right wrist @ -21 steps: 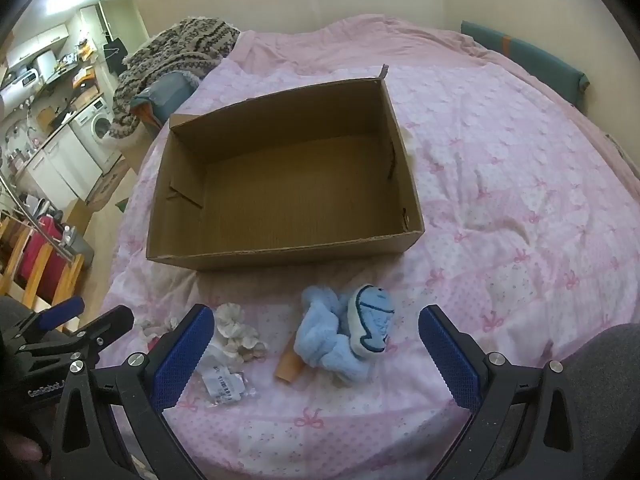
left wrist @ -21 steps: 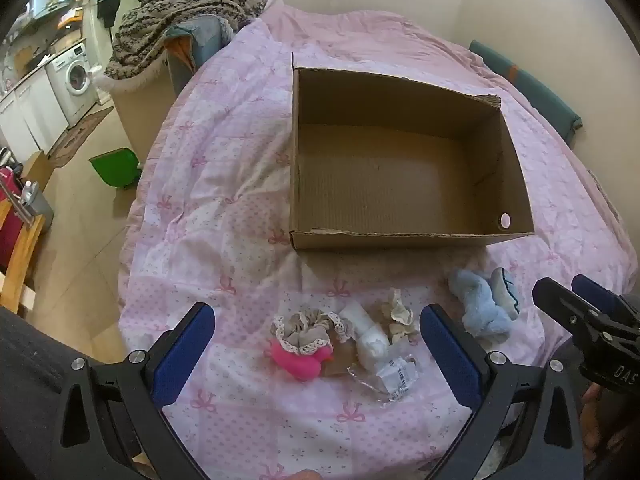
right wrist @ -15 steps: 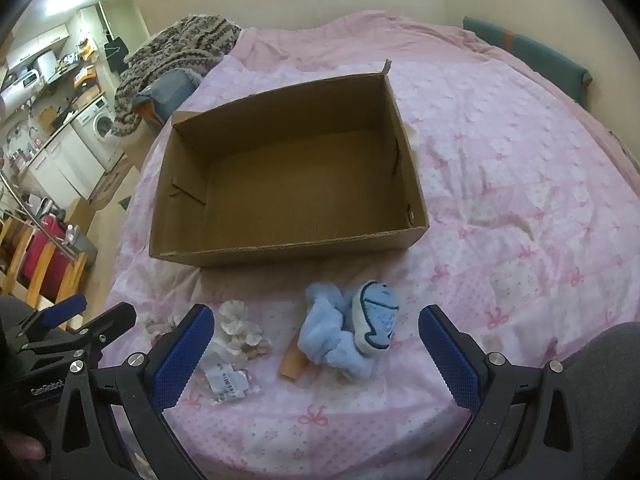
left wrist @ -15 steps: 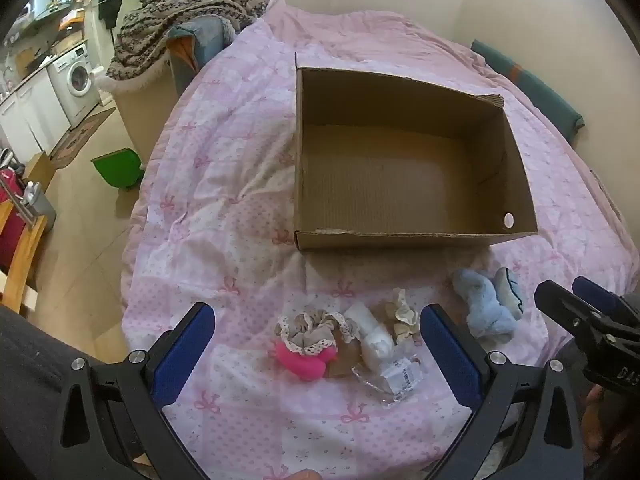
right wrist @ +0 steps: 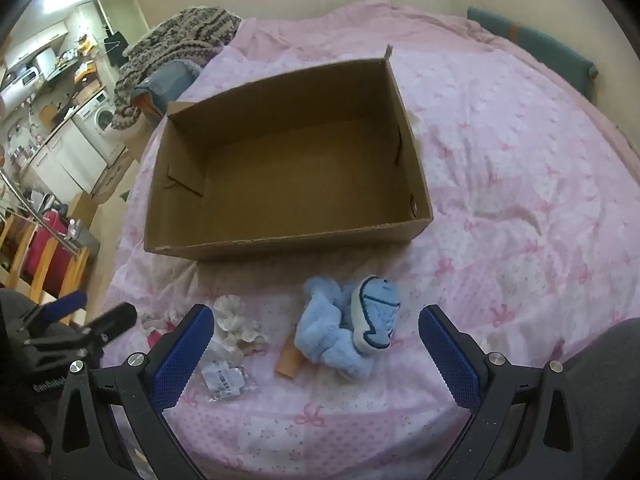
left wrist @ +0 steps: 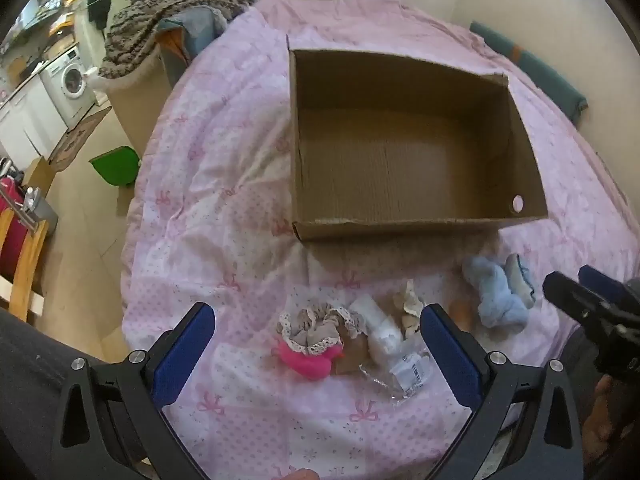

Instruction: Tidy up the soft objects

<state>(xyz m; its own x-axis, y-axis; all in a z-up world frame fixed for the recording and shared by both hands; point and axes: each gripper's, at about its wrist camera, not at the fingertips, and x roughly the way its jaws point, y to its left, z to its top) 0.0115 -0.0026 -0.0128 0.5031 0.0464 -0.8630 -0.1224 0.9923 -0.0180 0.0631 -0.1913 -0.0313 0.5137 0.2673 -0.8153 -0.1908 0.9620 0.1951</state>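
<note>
The blue-padded fingers [left wrist: 182, 344] of the left gripper [left wrist: 316, 342] are spread wide and nothing is held between them. Framed in their gap, on the pink quilted bedspread with bow prints [left wrist: 224, 208], a beige lace-trimmed fabric bundle [left wrist: 314, 326] is seen resting on a bright pink fluffy item [left wrist: 308, 360]. Just to its right a white rolled soft item [left wrist: 380, 328] and a cream ruffled piece [left wrist: 408, 306] are found, with a clear plastic packet bearing a label [left wrist: 408, 372] lying in front of them.

The right gripper [right wrist: 316, 340] is likewise held wide apart, its blue textured pads [right wrist: 450, 358] gripping nothing. Between them a light blue plush bundle [right wrist: 324, 332] is seen, touching a pale blue and white rounded soft toy with dark blue stitching [right wrist: 376, 318] on its right. A small orange-brown cylinder [right wrist: 289, 358] lies against the plush's left side.

Beyond both groups, an open brown cardboard box [left wrist: 400, 224] with a bare floor is set on the bedspread, apart from the soft items. A patterned knitted blanket [right wrist: 180, 36] is heaped at the bed's far left corner.
</note>
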